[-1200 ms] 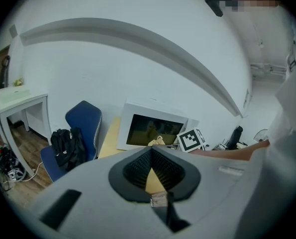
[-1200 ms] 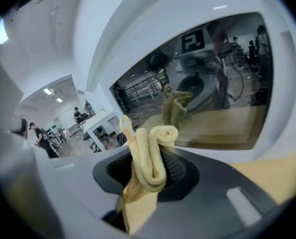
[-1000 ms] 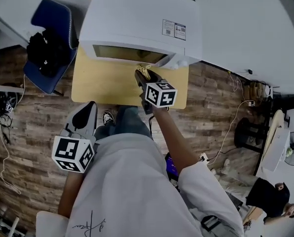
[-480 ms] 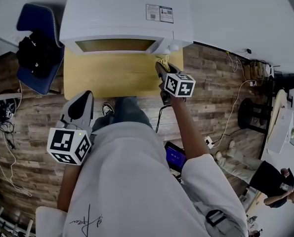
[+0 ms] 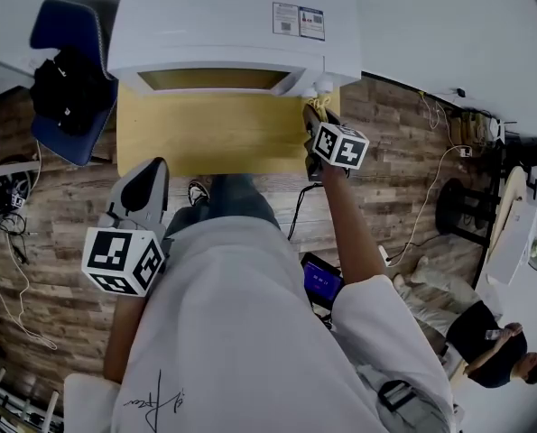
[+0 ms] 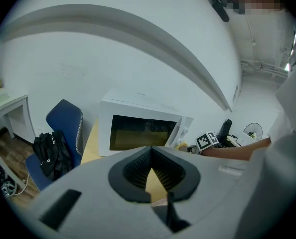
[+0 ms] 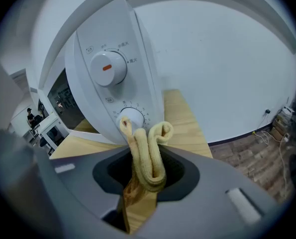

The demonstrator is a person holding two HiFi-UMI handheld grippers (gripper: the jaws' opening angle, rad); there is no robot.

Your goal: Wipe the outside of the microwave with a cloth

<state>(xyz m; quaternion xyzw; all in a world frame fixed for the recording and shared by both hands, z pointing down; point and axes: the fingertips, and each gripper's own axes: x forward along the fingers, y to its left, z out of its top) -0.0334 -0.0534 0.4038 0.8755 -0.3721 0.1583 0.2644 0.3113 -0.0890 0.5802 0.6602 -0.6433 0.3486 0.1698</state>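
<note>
- the white microwave (image 5: 232, 25) carries a sticker (image 5: 298, 21) on its top near the right edge; we see print blocks on it, but nothing we can read.
- in the right gripper view small characters ring the upper dial (image 7: 108, 67) and the lower dial (image 7: 132, 117); they are too small for us to read.
- each gripper bears a cube of black-and-white square markers (image 5: 340, 145).
- since a second ago the right gripper (image 5: 320, 120) has slid rightward along the front, from under the door to the control-panel corner; the left gripper (image 5: 151, 174) has stayed low by our side.
- the right gripper's fingers pinch the folded yellow cloth (image 7: 147, 153).
- the cloth's long axis runs along the jaws, and its folded ends point at the lower dial, seemingly touching it.
- the left gripper's fingers (image 6: 138, 168) are pressed together at the tips with nothing between them, aimed at the microwave door over the wooden table (image 5: 205, 138).
</note>
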